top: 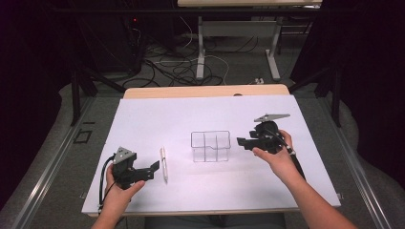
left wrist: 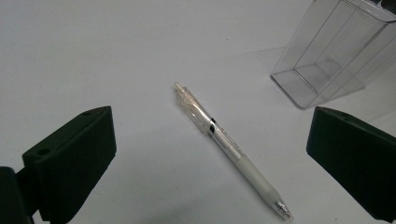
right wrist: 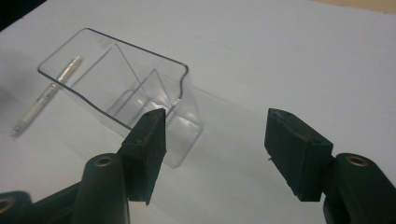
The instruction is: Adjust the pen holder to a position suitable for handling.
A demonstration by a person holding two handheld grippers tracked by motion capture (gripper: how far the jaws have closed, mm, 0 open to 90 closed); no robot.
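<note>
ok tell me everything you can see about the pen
The pen is a slim click pen with a clear upper barrel and clip, a pale whitish grip and a small metal tip. It lies flat on the white table, apart from the clear plastic organizer, in front of the open left gripper. Nothing grips it.

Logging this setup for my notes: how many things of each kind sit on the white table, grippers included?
Pen: 1
Clear divided organizer: 1
Handheld grippers: 2, left gripper and right gripper, both open
Total: 4
</note>
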